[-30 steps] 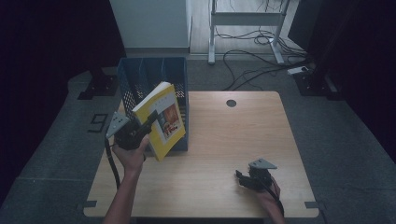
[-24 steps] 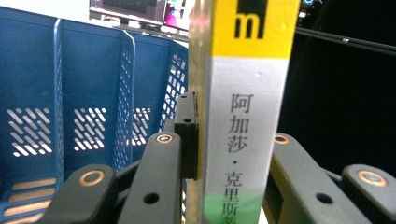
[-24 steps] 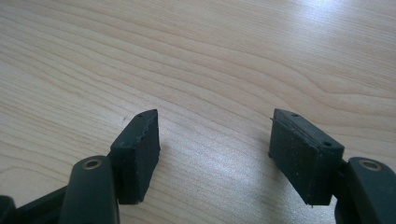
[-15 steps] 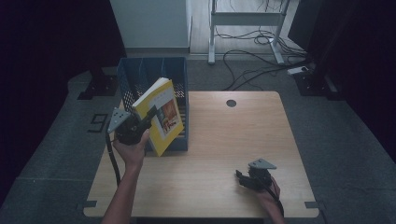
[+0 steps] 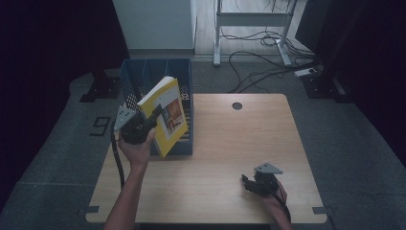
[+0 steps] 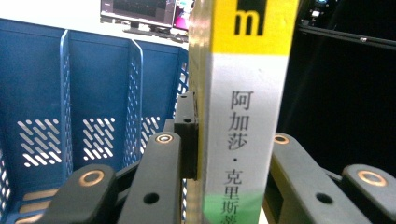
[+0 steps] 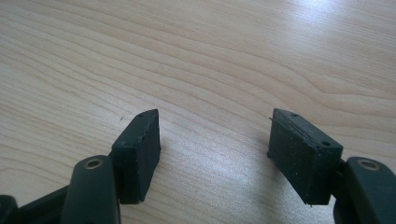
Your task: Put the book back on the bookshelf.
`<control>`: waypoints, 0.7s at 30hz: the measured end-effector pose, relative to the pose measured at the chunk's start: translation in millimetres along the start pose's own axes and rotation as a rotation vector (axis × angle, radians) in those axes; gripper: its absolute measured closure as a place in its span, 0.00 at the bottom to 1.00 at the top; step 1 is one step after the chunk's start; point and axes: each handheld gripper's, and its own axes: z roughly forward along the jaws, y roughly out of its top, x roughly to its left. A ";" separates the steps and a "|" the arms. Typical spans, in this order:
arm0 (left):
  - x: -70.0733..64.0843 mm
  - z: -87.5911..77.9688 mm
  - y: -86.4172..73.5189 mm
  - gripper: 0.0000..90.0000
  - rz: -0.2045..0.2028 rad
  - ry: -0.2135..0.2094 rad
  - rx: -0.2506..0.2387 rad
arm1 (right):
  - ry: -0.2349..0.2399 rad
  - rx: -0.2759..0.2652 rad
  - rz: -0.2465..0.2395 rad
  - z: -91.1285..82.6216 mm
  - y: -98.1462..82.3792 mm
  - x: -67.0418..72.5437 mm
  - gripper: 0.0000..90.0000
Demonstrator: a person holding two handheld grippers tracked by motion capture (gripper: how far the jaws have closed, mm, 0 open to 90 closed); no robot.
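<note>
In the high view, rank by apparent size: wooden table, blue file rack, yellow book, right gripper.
1. Light wooden table
2. Blue slotted plastic file rack
3. Yellow paperback book, raised nearer the camera, so this rank is unsure
4. Black right gripper

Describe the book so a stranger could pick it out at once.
Start at the wooden table and go to the blue slotted file rack at its far left corner. Just in front of the rack, the left gripper holds the book clamped at the spine, above the table. It is the one yellow-covered thing there, its white spine printed with Chinese characters.
</note>
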 end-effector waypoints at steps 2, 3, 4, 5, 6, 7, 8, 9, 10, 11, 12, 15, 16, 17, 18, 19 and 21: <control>-0.3 1.8 0.4 0.84 -0.001 0.001 0.001 | -0.001 0.001 0.000 0.0 0.0 0.2 0.37; -0.7 3.1 0.8 0.84 0.000 0.001 0.001 | -0.001 0.001 0.000 0.0 0.0 0.2 0.37; -1.0 4.3 1.2 0.84 0.002 0.004 0.002 | -0.001 0.000 0.000 0.0 0.0 0.1 0.37; -1.2 5.3 1.5 0.84 0.003 0.005 0.003 | -0.001 0.000 0.000 0.0 0.0 0.1 0.37; -1.4 6.4 1.9 0.84 0.003 0.007 0.003 | -0.001 0.000 0.000 0.0 0.0 0.1 0.37; -1.5 7.4 2.2 0.84 0.002 0.007 0.004 | -0.001 0.000 0.000 0.0 0.0 0.1 0.37; -1.5 8.2 2.4 0.84 0.000 0.007 0.004 | -0.001 0.000 0.000 0.0 0.1 0.1 0.37; -1.6 9.2 2.8 0.84 0.000 0.008 0.005 | -0.001 0.000 0.000 0.0 0.1 0.1 0.37; -1.8 10.2 3.0 0.84 0.000 0.009 0.004 | -0.002 0.000 0.000 0.0 0.1 0.1 0.37; -2.1 11.2 3.3 0.84 0.001 0.011 0.003 | -0.002 0.000 0.000 0.0 0.1 0.2 0.37; -2.2 12.2 3.5 0.84 0.001 0.012 0.003 | -0.002 0.000 0.000 0.0 0.1 0.2 0.37; -2.8 14.9 4.4 0.84 0.002 0.015 0.007 | -0.002 0.001 0.000 0.0 0.1 0.3 0.37; -3.0 15.9 4.9 0.84 0.005 0.017 0.007 | -0.002 0.001 -0.001 0.0 0.1 0.2 0.37; -3.2 16.7 5.4 0.84 0.008 0.021 0.006 | -0.002 0.001 0.000 0.0 0.1 0.2 0.37; -3.4 17.2 5.6 0.84 0.008 0.028 0.001 | -0.002 0.001 0.000 0.0 0.1 0.2 0.37; -3.6 17.6 5.8 0.84 0.007 0.036 -0.008 | -0.002 0.001 0.000 0.0 0.1 0.2 0.37; -2.5 18.7 6.9 0.84 0.004 0.046 -0.016 | -0.003 0.000 -0.003 0.1 0.0 0.3 0.37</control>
